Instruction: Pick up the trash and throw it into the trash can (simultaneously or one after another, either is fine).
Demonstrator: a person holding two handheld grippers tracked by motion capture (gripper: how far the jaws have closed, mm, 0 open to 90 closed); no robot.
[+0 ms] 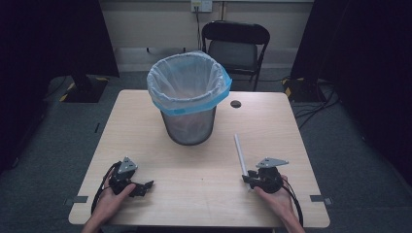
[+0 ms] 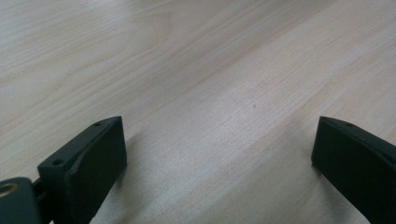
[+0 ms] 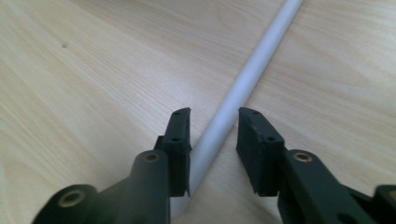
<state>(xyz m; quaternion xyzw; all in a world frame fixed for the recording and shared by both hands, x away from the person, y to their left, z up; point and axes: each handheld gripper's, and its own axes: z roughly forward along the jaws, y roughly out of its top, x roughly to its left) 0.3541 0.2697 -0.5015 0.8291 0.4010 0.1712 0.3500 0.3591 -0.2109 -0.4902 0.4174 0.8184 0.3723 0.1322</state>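
A wire-mesh waste bin (image 1: 188,104) lined with a blue-rimmed plastic bag (image 1: 190,83) stands at the middle of the light wooden bench (image 1: 145,121). Right of it lies a white tube (image 1: 240,153), its near end between the jaws of the right gripper (image 3: 214,127); one jaw seems to touch it, the other stands just apart. The left gripper (image 2: 218,154), low over bare wood near the front left, has its jaws spread wide. A black chair (image 1: 236,46) stands behind the bench.

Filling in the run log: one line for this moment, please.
left gripper: open, nothing between jaws | right gripper: jaws astride white tube, gap visible | bin: upright, lined, mid-table
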